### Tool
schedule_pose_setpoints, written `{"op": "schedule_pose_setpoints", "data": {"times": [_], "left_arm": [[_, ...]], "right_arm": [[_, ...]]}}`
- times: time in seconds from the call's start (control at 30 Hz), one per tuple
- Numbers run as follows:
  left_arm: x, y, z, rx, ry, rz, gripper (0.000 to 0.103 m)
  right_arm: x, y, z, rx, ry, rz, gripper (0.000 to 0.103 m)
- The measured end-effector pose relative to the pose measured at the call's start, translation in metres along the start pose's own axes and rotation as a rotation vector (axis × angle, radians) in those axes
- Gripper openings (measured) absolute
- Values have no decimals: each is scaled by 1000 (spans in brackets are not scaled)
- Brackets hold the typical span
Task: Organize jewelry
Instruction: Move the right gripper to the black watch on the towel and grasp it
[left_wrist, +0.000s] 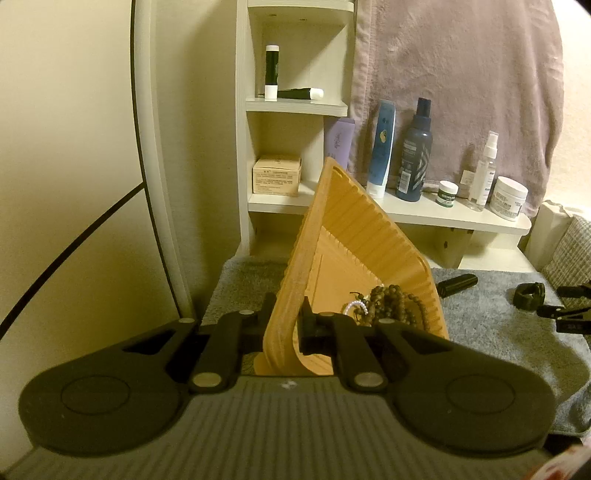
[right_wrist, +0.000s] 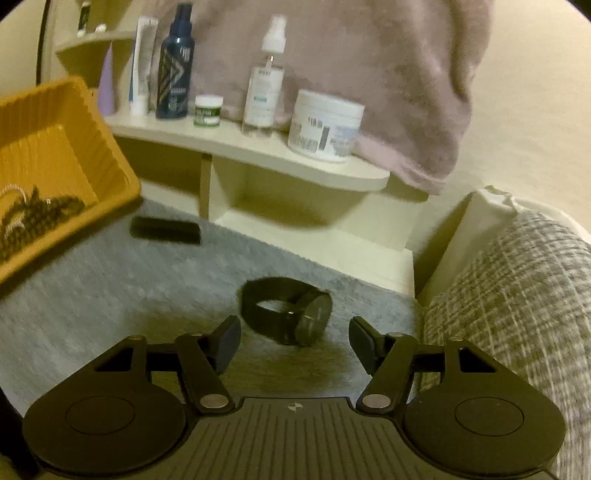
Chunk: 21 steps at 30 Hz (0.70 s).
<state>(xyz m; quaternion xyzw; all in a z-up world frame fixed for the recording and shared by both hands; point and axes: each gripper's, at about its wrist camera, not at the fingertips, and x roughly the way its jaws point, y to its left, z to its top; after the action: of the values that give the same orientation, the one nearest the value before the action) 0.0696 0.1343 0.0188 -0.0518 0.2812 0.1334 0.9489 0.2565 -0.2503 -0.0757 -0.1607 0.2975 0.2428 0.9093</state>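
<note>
Jewelry lies in a tilted orange tray: a string of brown wooden beads and a thin white bracelet gathered at its low end. The left tool is clamped narrow on the tray's ribbed near wall, holding it raised on a slant above a grey fleecy mat that covers the worktop.

To the right of the tray, a black wristwatch lies on the mat; the right tool hangs just in front of it with its jaws wide and nothing gripped. A black oblong case lies on the mat between the tray and the low shelf.

Behind the tray stands a cream shelf unit. Its long lower shelf carries a blue tube, a dark spray bottle, a small green-labelled jar, a clear pump bottle and a white cream jar. A cardboard box sits in the compartment left of the tray's top, with black-and-white tubes one shelf higher. A pinkish towel hangs behind the bottles, a pale wall lies left, and a checked cushion lies far right.
</note>
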Motion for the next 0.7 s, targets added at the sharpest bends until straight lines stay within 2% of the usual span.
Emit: {"op": "schedule_pose_setpoints", "data": {"times": [0.17, 0.37, 0.53, 0.6, 0.7], "left_arm": [[0, -1, 0, 4, 2, 7, 9], [1, -3, 0, 5, 7, 17, 9], [0, -4, 0, 9, 9, 18, 9], [0, -4, 0, 9, 8, 18, 9], [0, -5, 1, 11, 7, 18, 9]], "right_arm": [[16, -16, 0, -43, 14, 50, 65], [32, -24, 7, -115, 23, 160, 65], [41, -30, 10, -99, 40, 235, 65], [40, -29, 10, -96, 39, 238, 59], [34, -24, 8, -119, 26, 198, 46]]}}
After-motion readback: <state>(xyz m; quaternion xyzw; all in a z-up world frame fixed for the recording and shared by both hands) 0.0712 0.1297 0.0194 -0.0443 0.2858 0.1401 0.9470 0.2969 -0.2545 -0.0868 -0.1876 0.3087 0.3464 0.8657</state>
